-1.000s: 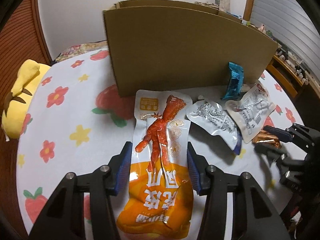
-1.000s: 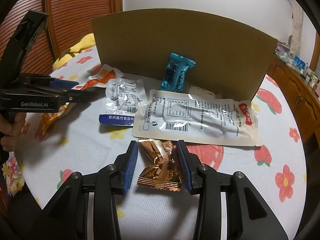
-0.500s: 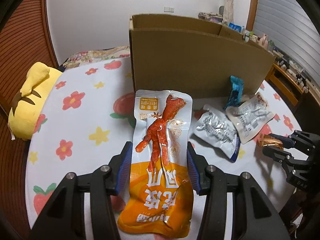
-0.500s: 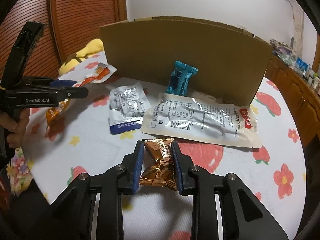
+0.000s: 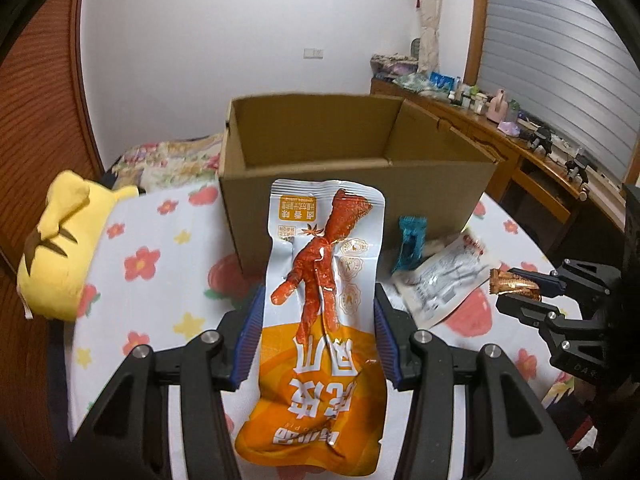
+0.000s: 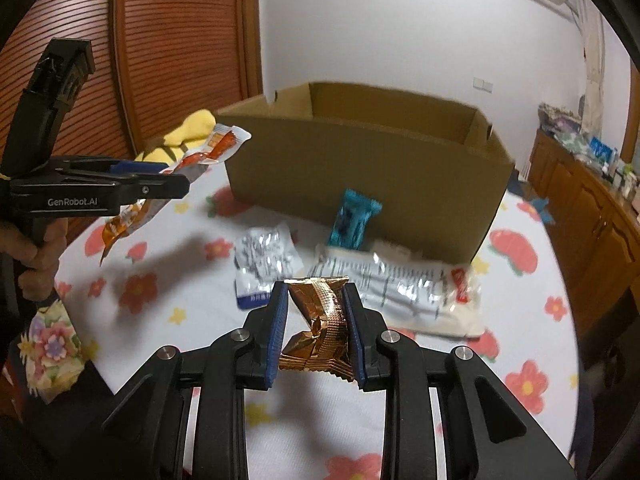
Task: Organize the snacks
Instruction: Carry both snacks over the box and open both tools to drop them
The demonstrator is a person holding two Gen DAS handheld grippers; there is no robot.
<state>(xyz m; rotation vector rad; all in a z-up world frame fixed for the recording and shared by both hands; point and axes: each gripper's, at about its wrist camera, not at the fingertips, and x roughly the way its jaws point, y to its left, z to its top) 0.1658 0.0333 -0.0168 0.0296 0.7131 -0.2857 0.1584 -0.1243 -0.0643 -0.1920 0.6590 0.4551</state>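
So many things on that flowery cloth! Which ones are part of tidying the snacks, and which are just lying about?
Part of the job:
- orange chicken-foot packet, gripped in the left claw
- copper-foil snack, gripped in the right claw
- cardboard box
- teal snack
- two silver packets

Just lying about:
- yellow plush toy
- bottles on the wooden sideboard

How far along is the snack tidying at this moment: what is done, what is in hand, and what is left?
Done: nothing visibly; the part of the box interior in view looks bare. In hand: the left gripper holds the orange pack and the right gripper holds the gold wrapper, both lifted clear of the table. Left: the blue candy and two silver packs lie on the cloth.
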